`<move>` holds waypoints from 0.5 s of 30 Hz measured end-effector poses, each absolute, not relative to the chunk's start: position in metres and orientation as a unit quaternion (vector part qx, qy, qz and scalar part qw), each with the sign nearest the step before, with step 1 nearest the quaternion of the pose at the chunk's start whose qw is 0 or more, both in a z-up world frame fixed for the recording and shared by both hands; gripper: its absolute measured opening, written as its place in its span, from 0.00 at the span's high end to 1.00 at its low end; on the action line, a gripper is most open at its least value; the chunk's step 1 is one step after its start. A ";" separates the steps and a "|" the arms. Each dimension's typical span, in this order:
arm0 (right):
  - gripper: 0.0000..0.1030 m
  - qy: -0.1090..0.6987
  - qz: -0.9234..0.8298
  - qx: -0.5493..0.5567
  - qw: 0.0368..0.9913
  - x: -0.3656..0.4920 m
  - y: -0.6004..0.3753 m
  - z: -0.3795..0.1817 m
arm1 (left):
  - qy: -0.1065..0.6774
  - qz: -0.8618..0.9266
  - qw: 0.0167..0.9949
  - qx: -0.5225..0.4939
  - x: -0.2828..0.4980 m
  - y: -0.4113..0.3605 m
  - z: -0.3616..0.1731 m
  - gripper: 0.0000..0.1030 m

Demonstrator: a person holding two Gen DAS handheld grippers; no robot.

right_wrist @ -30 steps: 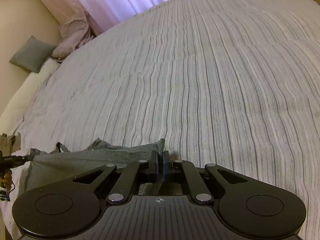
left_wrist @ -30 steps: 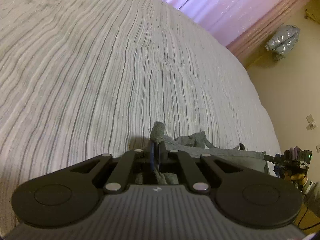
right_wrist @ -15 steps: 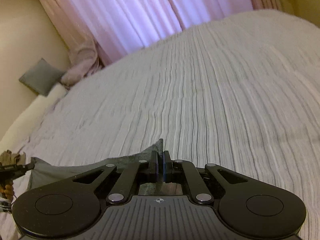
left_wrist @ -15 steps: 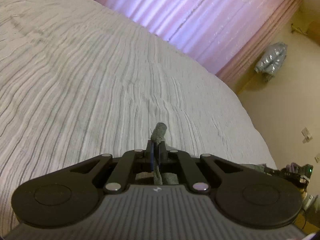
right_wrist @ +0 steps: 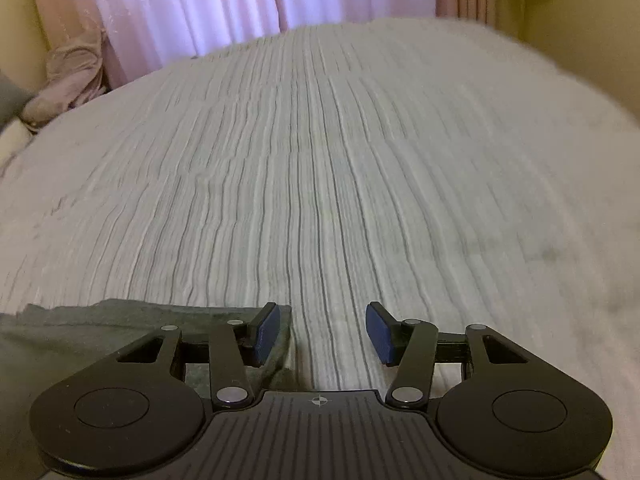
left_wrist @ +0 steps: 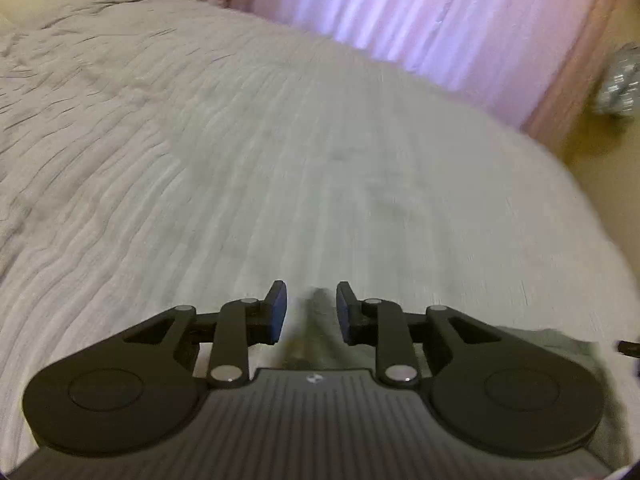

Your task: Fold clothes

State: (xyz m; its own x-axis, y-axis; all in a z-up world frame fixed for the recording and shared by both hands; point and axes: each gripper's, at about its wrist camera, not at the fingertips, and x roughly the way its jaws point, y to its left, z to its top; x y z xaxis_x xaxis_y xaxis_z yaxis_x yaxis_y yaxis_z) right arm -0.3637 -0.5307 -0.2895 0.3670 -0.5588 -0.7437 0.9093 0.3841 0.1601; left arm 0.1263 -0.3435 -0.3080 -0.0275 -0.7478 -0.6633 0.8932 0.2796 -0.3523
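Striped bedspread [right_wrist: 320, 184], grey garment [right_wrist: 100, 328] on it.

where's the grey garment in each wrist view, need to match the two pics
Left wrist view: the grey garment lies at the lower right, behind the open left gripper, with a blurred bit between its jaws.
Right wrist view: the garment lies at the lower left, its corner under the left jaw of the open right gripper.
Shared landmark: the pink curtain beyond the striped bedspread.

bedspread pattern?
Whitish with thin dark lengthwise stripes, crinkled; bedspread shows sharpest in the right wrist view.
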 end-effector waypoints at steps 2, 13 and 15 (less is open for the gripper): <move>0.50 0.300 -0.412 0.291 0.809 -0.355 -0.504 -0.281 | 0.404 -0.627 0.656 0.111 0.103 -0.333 -0.304 0.80; 0.55 0.305 -0.484 0.447 0.688 -0.459 -0.420 -0.306 | 0.472 -0.504 0.714 0.118 0.114 -0.213 -0.300 0.78; 0.55 0.258 -0.483 0.509 0.664 -0.467 -0.402 -0.313 | 0.503 -0.474 0.719 0.068 0.118 -0.185 -0.293 0.70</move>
State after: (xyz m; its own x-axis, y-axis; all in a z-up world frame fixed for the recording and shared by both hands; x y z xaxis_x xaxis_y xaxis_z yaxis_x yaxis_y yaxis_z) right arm -0.4673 -0.4018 -0.3127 0.4006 -0.3783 -0.8345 0.9040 0.0149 0.4272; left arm 0.1175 -0.1855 -0.2925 0.0441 -0.6132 -0.7887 0.7501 0.5417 -0.3793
